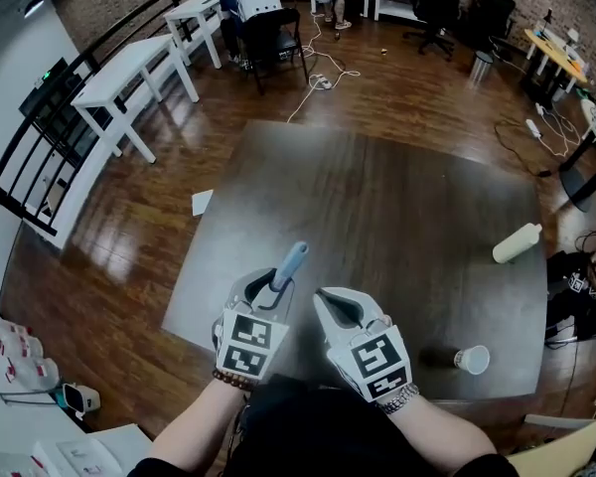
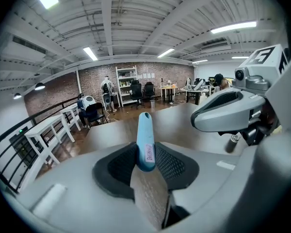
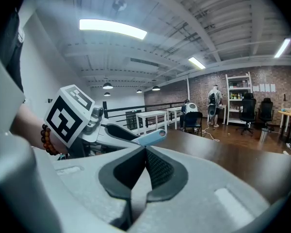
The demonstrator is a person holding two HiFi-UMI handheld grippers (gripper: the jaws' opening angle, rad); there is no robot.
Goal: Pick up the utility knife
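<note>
1. Your left tongs are partly closed on the knife. The pads pinch its grey near end, and the blue handle sticks out forward and upward, clear of the table.
2. Your right tongs sit just beside the left, pads pressed together with nothing between them.
3. To your right on the table, a cup lies on its side by the near edge. Farther out, a white bottle lies near the right edge.
4. Beyond the table's left edge, 1 sheet of paper lies on the floor.
5. Farthest off, 2 white desks stand by a railing.
</note>
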